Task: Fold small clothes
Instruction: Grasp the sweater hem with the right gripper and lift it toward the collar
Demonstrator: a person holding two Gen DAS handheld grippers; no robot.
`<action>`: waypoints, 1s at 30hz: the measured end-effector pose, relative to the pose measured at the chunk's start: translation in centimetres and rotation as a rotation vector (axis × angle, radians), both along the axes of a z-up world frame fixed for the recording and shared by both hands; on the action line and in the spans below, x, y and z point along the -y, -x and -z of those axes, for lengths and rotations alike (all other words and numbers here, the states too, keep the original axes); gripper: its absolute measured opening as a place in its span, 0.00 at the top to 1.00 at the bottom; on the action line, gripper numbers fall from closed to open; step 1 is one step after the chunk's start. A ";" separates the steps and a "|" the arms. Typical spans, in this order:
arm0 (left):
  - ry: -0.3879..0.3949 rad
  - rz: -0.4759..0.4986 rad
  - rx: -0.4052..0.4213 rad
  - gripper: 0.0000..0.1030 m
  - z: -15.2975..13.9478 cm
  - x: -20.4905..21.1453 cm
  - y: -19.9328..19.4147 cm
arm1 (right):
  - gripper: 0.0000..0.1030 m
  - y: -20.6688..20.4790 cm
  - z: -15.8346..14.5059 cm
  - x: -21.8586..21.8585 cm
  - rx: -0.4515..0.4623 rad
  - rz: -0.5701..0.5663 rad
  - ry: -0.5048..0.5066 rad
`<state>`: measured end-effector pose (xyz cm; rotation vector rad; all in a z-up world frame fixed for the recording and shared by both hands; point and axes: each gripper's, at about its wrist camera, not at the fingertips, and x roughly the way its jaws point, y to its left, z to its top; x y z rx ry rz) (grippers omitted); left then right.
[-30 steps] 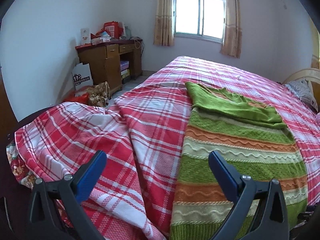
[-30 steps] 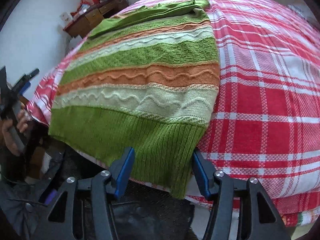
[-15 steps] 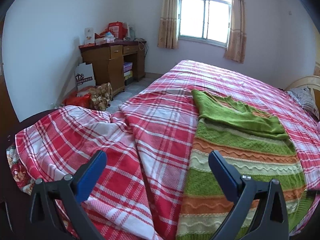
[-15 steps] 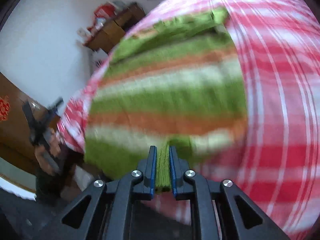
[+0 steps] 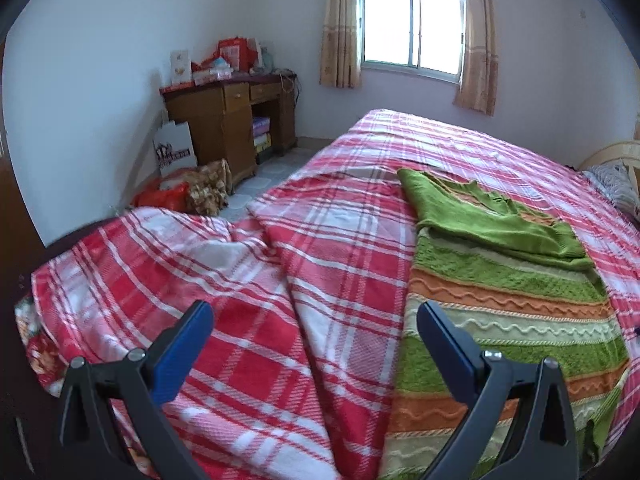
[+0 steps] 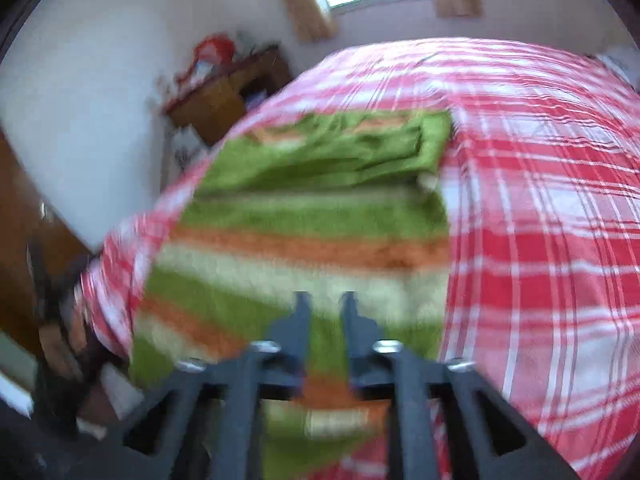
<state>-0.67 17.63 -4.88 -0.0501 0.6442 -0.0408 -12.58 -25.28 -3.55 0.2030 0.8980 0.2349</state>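
Your right gripper [image 6: 323, 308] clenched the sweater [image 6: 304, 232] hem; your left gripper [image 5: 316, 328] hung released beside the sweater. Lift evenly.

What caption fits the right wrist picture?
Right gripper, jaws shut on the striped sweater, lifting its hem above the plaid bedspread.

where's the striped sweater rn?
The striped sweater lies on the plaid bedspread, right half of the left wrist view; its near hem is pinched in the right tongs.
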 end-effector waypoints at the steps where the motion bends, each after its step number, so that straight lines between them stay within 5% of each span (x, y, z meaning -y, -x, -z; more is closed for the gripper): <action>1: 0.022 0.009 -0.011 0.00 0.1 0.2 -0.3 | 0.26 0.7 0.4 -0.4 0.001 -0.029 0.015; 4: 0.071 0.038 -0.026 0.00 0.2 1.0 -0.5 | 0.27 1.9 1.2 -3.0 -0.050 -0.176 0.104; 9: 0.036 0.050 -0.012 0.00 -0.3 2.1 0.4 | 0.27 2.2 2.9 -7.4 -0.038 -0.477 0.435; 14: -0.003 0.000 0.014 0.00 -1.5 1.3 1.4 | 0.27 1.9 7.7 -9.3 -0.237 -0.775 0.644; 16: -0.007 -0.018 0.018 0.00 -1.6 0.8 1.5 | 0.31 2.9 7.9 -10.0 -0.203 -0.842 0.711; 18: -0.002 -0.039 0.011 0.00 -1.7 0.3 1.4 | 0.43 3.0 7.5 -10.3 -0.228 -0.826 0.709; 19: 0.006 -0.047 0.004 0.00 -1.6 0.1 1.2 | 0.57 3.1 7.4 -10.4 -0.230 -0.819 0.699; 24: 0.041 -0.064 -0.024 0.00 -1.1 -0.1 0.4 | 0.84 4.7 6.3 -9.8 -0.205 -0.752 0.641; 28: 0.040 -0.062 -0.025 0.00 -1.0 0.0 0.2 | 0.86 3.2 2.9 -7.3 -0.122 -0.577 0.433; 30: 0.029 -0.055 -0.021 0.00 -0.9 0.1 0.2 | 0.86 1.0 1.2 -4.0 -0.063 -0.396 0.302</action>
